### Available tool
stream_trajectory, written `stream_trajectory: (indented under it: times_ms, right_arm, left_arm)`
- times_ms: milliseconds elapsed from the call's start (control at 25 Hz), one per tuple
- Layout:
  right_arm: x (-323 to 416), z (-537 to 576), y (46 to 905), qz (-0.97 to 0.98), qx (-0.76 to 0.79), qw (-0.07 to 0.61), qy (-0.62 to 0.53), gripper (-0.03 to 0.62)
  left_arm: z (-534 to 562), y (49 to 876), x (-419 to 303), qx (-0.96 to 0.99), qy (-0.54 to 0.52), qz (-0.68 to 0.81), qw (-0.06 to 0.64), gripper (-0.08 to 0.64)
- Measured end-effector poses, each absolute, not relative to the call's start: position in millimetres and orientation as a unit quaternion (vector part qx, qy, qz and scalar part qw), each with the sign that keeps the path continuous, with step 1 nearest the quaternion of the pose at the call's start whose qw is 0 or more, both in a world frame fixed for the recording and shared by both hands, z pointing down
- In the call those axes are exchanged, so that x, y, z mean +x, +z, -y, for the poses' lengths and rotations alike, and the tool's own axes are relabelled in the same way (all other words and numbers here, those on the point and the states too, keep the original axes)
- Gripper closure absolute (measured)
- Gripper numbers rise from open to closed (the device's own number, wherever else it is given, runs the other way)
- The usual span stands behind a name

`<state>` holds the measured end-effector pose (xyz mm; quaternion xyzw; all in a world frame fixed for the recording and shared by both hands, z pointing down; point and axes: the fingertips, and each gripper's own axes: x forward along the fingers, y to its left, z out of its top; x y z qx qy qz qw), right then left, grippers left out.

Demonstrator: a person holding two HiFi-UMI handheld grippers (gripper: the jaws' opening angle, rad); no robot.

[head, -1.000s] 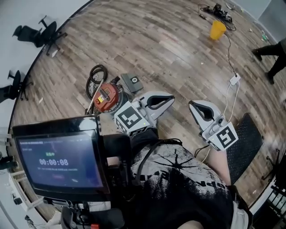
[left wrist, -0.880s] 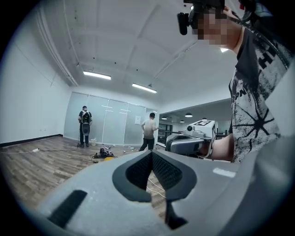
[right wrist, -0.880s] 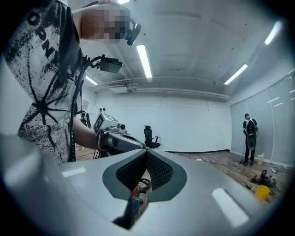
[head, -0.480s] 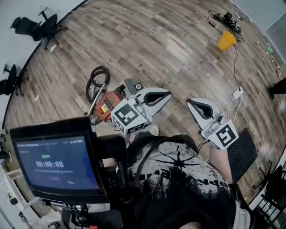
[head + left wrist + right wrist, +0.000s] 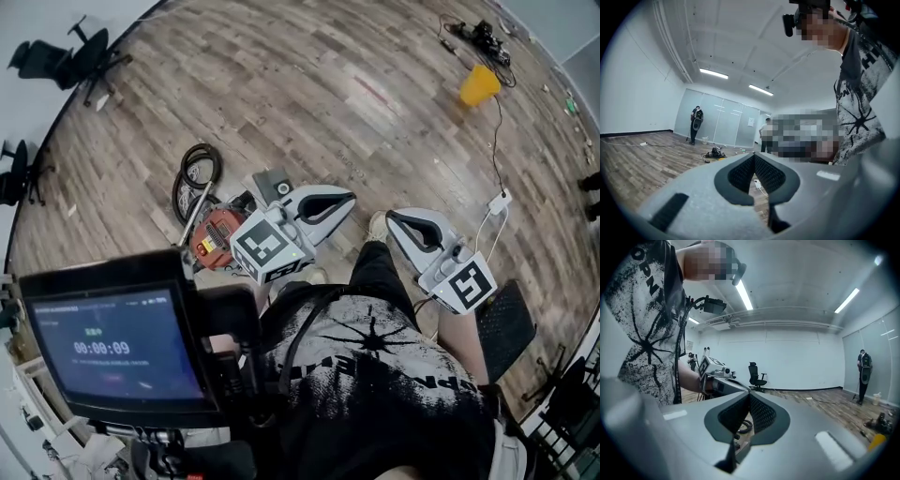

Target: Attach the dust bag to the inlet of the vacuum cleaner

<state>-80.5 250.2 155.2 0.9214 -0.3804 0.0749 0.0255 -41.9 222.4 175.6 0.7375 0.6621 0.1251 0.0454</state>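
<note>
Left tongs [image 5: 753,158]: pads pinched together, nothing between them. Right tongs [image 5: 749,398]: likewise closed and empty. Both are carried roughly level in front of the person's body, tips well apart from each other.

Below the left tongs, on their outer side: a red round-bodied vacuum cleaner [image 5: 214,236] on the wood-plank floor [image 5: 309,84], partly hidden by the tongs' marker cube. A black coiled hose [image 5: 192,171] lies just beyond it. Right under the left tongs, just beside the vacuum, lies a flat grey square piece with a round hole [image 5: 274,182]. It is probably the dust bag, though too small to be sure. The inlet cannot be made out.

Progress: judged at the very start. Nothing is grasped and no bag sits on the machine. Left to do: get down to the floor, take the bag, find the inlet, seat it.

Far beyond the right tongs: a yellow bucket [image 5: 478,84].
</note>
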Motion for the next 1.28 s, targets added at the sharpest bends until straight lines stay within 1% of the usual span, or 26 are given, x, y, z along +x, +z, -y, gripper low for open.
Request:
stream_trajectory:
  times_ms: [280,440,560,880,1120,1280]
  right_arm:
    - [19,-306,142,0.455,0.89,0.027,0.023,0.588]
    - [61,-360,160,0.494,0.869,0.014,0.018,0.588]
    - [82,-389,167,0.511,0.859,0.012,0.018,0.588]
    - [118,-387,164,0.563,0.826,0.0,0.016,0.588]
    - [156,-339,153,0.625,0.781,0.009,0.014,0.588]
    - [194,-297,144,0.656,0.754,0.016,0.017,0.588]
  left_arm:
    - [-303,184,43,0.779,0.13,-0.612,0.05,0.557]
    - [-354,203,90,0.8,0.13,-0.585,0.024,0.557]
    - [-378,204,112,0.815,0.125,-0.565,0.019,0.557]
    - [-371,205,139,0.849,0.139,-0.509,0.02,0.557]
    - [-326,198,175,0.881,0.136,-0.451,0.035,0.557]
    - [-284,192,207,0.899,0.135,-0.415,0.041,0.557]
